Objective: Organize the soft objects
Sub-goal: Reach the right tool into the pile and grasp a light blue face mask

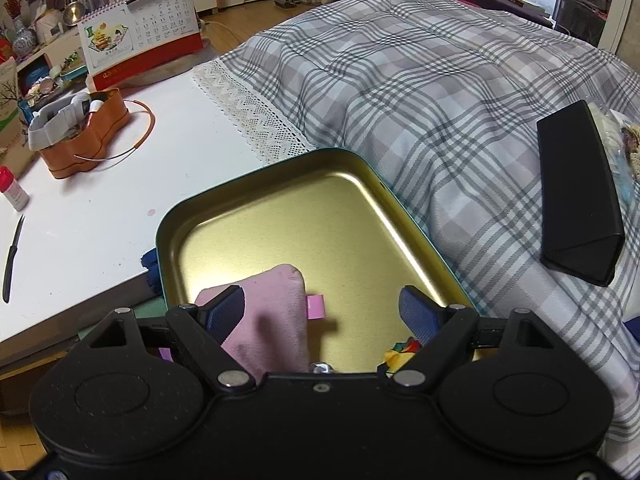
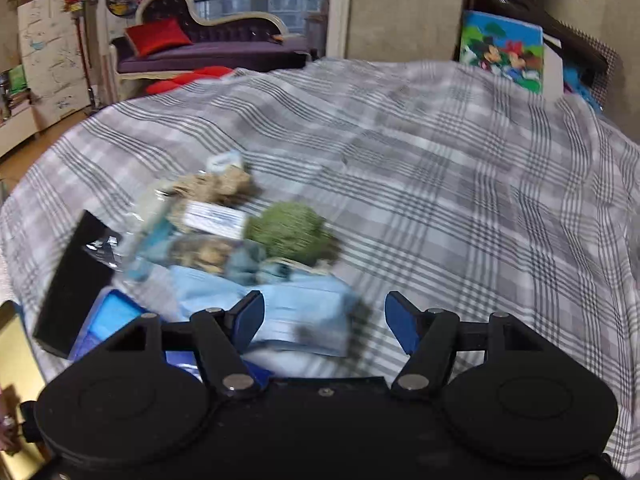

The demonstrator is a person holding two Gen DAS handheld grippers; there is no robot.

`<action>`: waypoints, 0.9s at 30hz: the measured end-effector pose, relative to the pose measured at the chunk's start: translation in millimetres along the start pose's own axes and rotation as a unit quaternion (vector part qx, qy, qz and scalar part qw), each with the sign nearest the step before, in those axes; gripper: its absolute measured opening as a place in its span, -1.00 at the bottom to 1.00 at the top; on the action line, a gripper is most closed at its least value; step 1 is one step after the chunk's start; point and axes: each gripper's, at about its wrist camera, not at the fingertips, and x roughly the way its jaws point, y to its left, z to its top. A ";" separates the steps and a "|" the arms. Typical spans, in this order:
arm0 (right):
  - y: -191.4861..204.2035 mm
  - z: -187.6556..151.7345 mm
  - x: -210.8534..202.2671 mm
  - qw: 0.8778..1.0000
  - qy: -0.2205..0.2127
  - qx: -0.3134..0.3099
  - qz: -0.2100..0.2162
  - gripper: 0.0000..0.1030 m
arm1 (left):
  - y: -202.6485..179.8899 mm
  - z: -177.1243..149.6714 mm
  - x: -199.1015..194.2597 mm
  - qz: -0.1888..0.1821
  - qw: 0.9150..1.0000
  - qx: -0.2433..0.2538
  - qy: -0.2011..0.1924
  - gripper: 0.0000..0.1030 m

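Observation:
In the left wrist view a gold tin tray (image 1: pixel 332 208) with a teal rim lies at the bed's edge. A pink soft cloth (image 1: pixel 272 320) lies in its near part, and a colourful item (image 1: pixel 402 350) shows at its near rim. My left gripper (image 1: pixel 322 312) is open above the tray, its left finger over the pink cloth. In the blurred right wrist view my right gripper (image 2: pixel 324 320) is open over a light blue cloth (image 2: pixel 296 312) on the plaid bedspread (image 2: pixel 460 184). A green fuzzy ball (image 2: pixel 294 234) and clear packets of soft items (image 2: pixel 200 224) lie just beyond.
A black triangular case (image 1: pixel 576 192) lies on the bed right of the tray, and shows in the right wrist view (image 2: pixel 70 280). A blue box (image 2: pixel 110 320) sits beside it. A white table (image 1: pixel 120 184) holds an orange tin (image 1: pixel 86 136), a calendar (image 1: pixel 140 36) and a knife (image 1: pixel 12 258).

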 end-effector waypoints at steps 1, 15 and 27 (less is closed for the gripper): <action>-4.7 -1.3 3.9 1.000 0.003 0.000 0.002 0.26 | -0.8 0.0 0.0 0.001 1.000 0.000 -0.002 0.59; 6.0 -3.2 59.1 0.999 0.016 -0.011 0.051 0.43 | -10.9 -0.4 6.6 0.005 1.000 0.005 -0.002 0.59; -16.5 -2.7 79.8 0.996 0.017 0.063 0.063 -0.11 | -34.6 1.9 -14.4 0.013 0.998 0.051 -0.027 0.59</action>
